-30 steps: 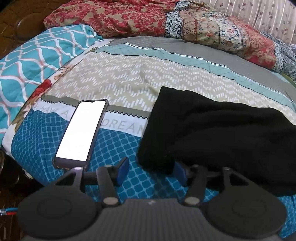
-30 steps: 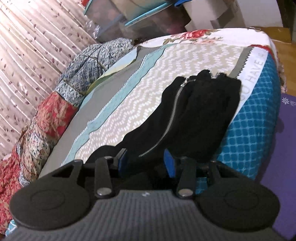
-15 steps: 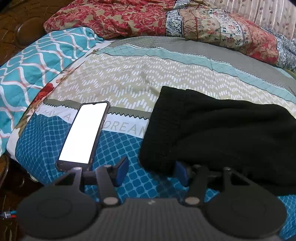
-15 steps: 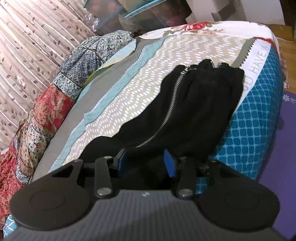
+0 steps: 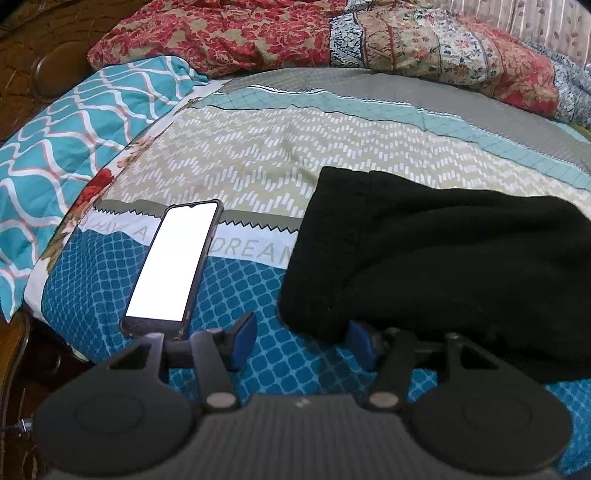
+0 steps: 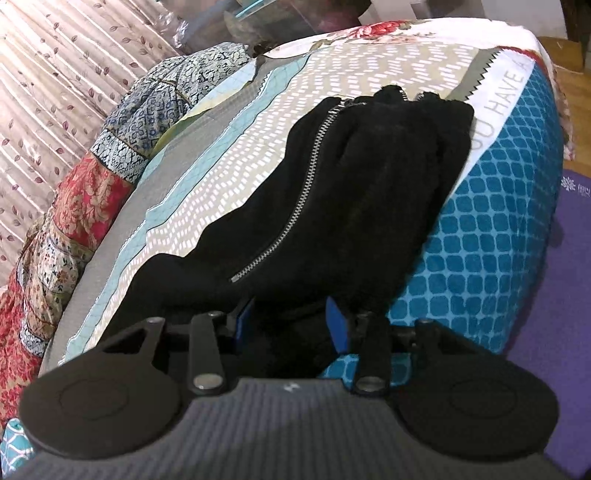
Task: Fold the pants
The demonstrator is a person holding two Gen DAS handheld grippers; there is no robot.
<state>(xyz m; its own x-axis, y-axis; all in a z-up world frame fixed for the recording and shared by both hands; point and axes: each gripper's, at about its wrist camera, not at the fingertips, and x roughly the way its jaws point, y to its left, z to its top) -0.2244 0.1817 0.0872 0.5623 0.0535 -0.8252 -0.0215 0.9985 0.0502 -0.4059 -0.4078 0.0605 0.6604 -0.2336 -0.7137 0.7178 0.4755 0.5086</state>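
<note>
One black pants, one phone, one patterned bedsheet, two grippers.

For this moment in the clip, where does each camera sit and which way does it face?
Left wrist view: sits on the left tongs, looking down across the bed at a lit phone and one end of the black pants; only the tongs' own blue-tipped fingers show, standing apart.
Right wrist view: sits on the right tongs, looking along the pants and their zipper toward the bed's far end; fingers apart with black fabric between them.
Shared: the pants, the bed and the red patterned quilt.
</note>
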